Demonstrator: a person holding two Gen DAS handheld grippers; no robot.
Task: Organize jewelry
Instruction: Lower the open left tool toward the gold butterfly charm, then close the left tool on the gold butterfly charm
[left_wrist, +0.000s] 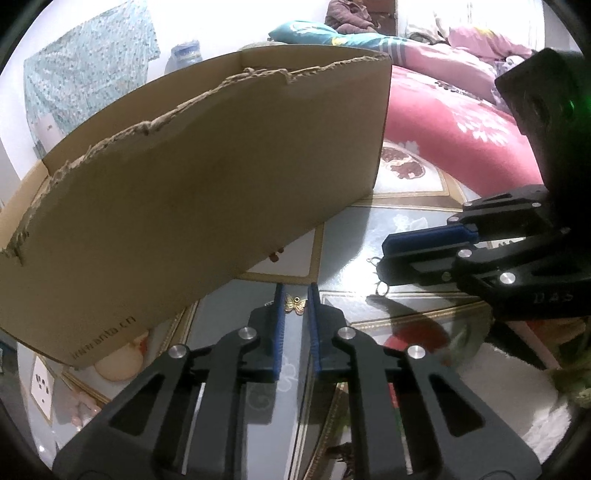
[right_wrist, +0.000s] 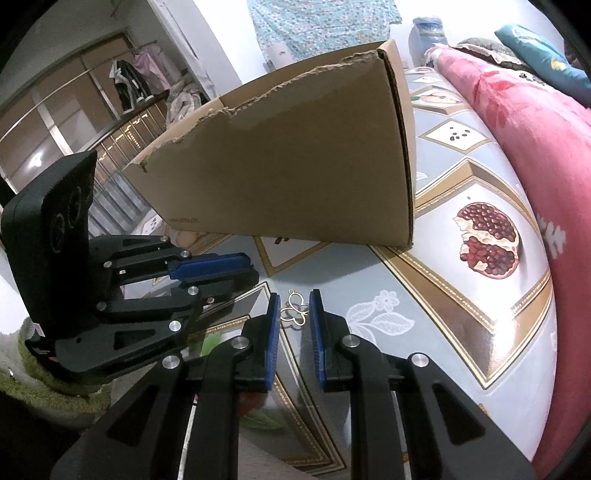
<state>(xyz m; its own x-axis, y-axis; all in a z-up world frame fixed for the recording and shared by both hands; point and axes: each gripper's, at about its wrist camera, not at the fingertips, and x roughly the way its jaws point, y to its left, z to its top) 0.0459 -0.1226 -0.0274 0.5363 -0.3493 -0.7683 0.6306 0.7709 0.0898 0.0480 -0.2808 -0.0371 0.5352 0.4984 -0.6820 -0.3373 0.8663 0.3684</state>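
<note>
A small gold butterfly charm (left_wrist: 295, 304) sits between the blue pads of my left gripper (left_wrist: 295, 293), which is shut on it at the wings, just above the glossy patterned table (left_wrist: 406, 229). My right gripper (right_wrist: 293, 299) is shut on a gold wire butterfly pendant (right_wrist: 293, 313). In the left wrist view the pendant's loops (left_wrist: 380, 288) stick out past the tips of the right gripper (left_wrist: 384, 258), which hovers over its own shadow. The left gripper (right_wrist: 253, 269) shows side-on at the left of the right wrist view, with its charm hidden there.
A torn-edged cardboard box (left_wrist: 207, 184) (right_wrist: 295, 166) stands close behind both grippers. A pink and red quilt (right_wrist: 535, 147) (left_wrist: 461, 129) bulges along the table's right side. Bare patterned tabletop (right_wrist: 443, 302) lies to the right of the right gripper.
</note>
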